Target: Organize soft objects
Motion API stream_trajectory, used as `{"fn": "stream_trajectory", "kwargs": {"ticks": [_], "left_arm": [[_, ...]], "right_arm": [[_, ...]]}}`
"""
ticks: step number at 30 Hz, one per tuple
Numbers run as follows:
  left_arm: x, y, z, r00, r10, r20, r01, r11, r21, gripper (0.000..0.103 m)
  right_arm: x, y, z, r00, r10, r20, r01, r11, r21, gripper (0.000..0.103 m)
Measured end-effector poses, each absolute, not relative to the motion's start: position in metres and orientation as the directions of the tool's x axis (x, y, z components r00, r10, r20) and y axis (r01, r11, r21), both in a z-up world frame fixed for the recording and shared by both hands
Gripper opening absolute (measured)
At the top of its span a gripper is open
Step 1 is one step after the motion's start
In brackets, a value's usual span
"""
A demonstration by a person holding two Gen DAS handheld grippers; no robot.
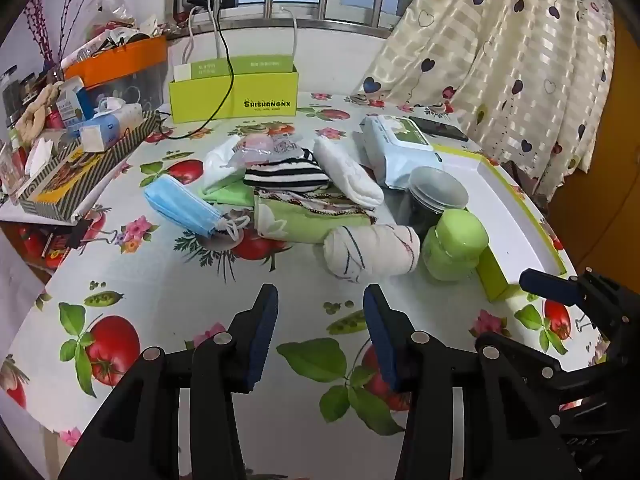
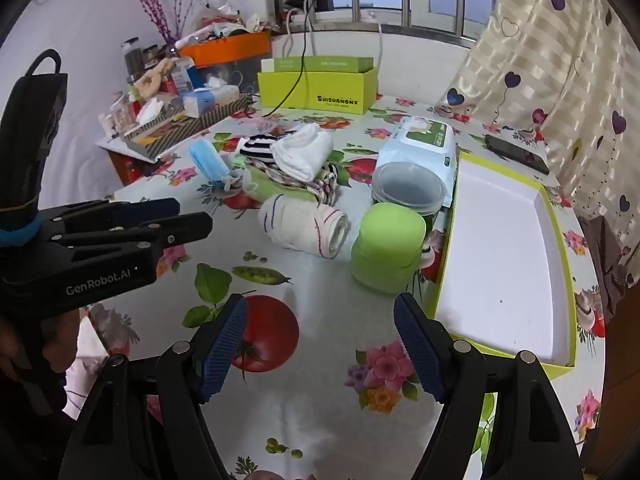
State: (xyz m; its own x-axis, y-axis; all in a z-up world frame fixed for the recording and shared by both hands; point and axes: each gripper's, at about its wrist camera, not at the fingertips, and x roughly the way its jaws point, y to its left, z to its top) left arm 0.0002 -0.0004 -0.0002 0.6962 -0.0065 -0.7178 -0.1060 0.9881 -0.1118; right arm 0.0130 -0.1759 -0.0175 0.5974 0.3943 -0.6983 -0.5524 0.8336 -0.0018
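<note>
On a fruit-print table [image 1: 168, 296], both the left gripper [image 1: 320, 300] and right gripper [image 2: 320, 312] hover spread and empty. At twelve o'clock, the rolled towel [image 1: 372, 252], mask [image 1: 180, 204] and folded cloths [image 1: 296, 200] lie unsorted; the white tray [image 2: 500, 248] at two o'clock holds nothing, so sorting appears unstarted.

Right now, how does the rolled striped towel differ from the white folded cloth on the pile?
The rolled striped towel is a tight roll with thin dark and red lines; the white folded cloth is plain and loosely folded. The towel lies directly on the table; the cloth rests on other fabrics. Both are soft, pale and untouched.
</note>
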Motion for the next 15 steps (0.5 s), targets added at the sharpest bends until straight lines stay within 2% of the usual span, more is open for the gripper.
{"fn": "stream_trajectory", "kwargs": {"ticks": [11,15], "left_arm": [[0.0,-0.006,-0.007,0.667,-0.001,-0.745,-0.09,0.993,-0.081,0.046],[-0.001,-0.004,-0.009,0.659,-0.053,-0.75,-0.072,0.989,-0.133,0.046]], "right_arm": [[0.015,-0.178,-0.016,0.6,0.397,-0.694,-0.549,0.836,0.003,0.076],[0.011,-0.178,-0.018,0.608,0.39,-0.691,-0.542,0.84,-0.004,0.076]]}}
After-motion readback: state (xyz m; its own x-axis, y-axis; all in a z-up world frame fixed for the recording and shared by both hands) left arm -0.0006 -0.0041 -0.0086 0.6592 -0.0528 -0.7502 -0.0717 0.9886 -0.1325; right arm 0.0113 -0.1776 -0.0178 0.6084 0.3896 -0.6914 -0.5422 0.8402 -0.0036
